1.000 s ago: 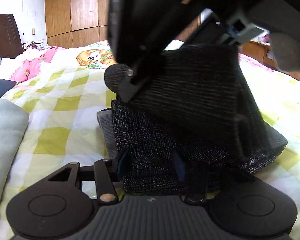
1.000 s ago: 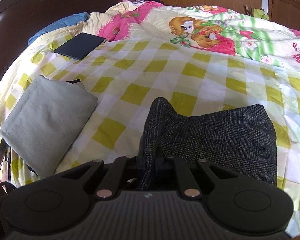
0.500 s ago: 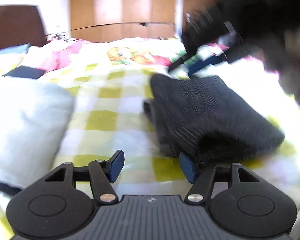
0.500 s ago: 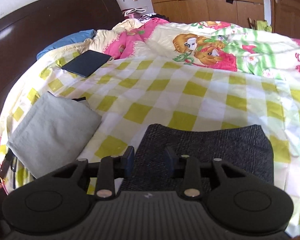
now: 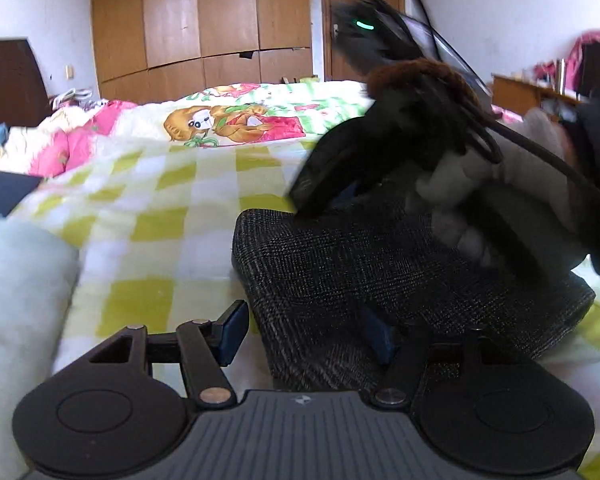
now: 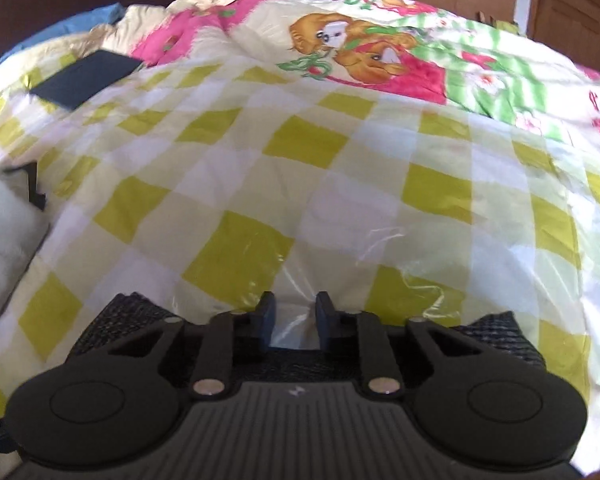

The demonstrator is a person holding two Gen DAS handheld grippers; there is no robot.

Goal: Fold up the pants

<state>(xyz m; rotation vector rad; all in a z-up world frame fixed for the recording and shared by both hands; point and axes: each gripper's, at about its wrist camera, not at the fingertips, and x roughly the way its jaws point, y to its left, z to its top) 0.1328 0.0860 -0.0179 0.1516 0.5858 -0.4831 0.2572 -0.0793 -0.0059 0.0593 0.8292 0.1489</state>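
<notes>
Left wrist view: folded pants (image 5: 380, 280) lie long axis left-right; left gripper (image 5: 304, 332) wide, empty.

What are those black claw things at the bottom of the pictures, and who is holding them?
They are grippers: two-finger tools that a person holds, one in each hand. Each has a camera looking along its fingers, so each picture shows its own gripper at the bottom. One picture is from the right gripper. Its jaws have just been closing, with nothing between them. The other is from the left gripper. Its jaws have just been opening, and the edge of the folded dark grey pants lies between them, not squeezed. Above, a gloved hand holds the right gripper. The pants lie on a yellow-checked bed sheet.
</notes>
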